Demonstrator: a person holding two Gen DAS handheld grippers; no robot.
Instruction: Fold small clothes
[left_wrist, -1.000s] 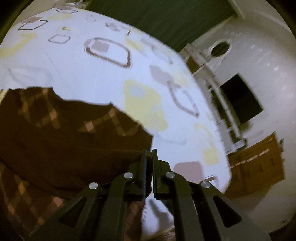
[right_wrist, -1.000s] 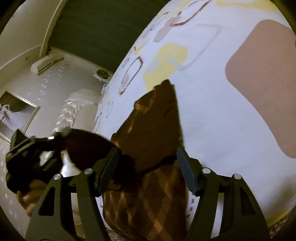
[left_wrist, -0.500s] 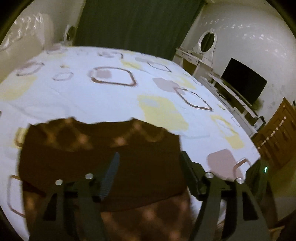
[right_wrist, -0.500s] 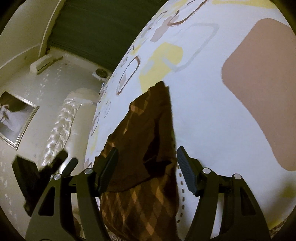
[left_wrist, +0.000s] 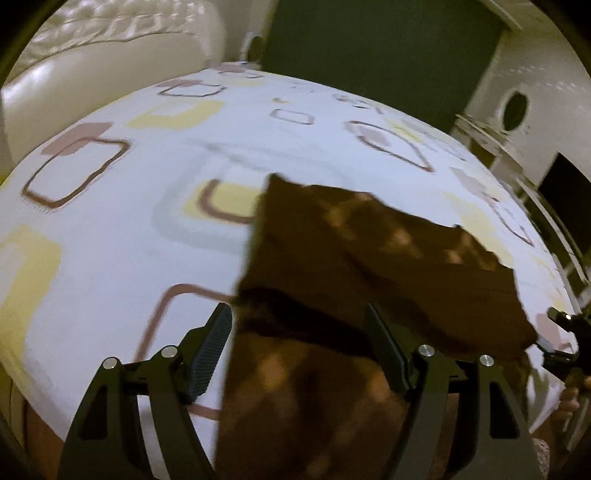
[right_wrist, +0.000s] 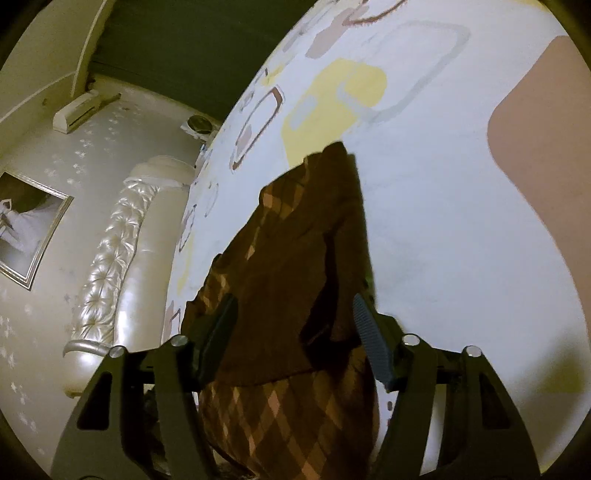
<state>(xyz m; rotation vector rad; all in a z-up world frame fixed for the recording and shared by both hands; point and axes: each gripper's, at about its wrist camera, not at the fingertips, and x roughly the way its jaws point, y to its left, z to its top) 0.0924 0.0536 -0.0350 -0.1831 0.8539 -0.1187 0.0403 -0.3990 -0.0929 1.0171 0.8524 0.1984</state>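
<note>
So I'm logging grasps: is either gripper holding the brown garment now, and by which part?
Neither. The left gripper and right gripper are open over the brown checked garment.

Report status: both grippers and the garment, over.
Left gripper open, right gripper open, neither gripping. Brown argyle garment lies partly folded on the patterned bedsheet. Nothing in the way.

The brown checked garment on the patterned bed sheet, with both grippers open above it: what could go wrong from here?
1. The brown checked garment lies near the edge of the white patterned bed sheet; a careless pull may drag it off.
2. Its folded upper layer looks uneven in the right wrist view, so the next fold may come out crooked.
3. The open left gripper and open right gripper may pinch only one layer.
</note>
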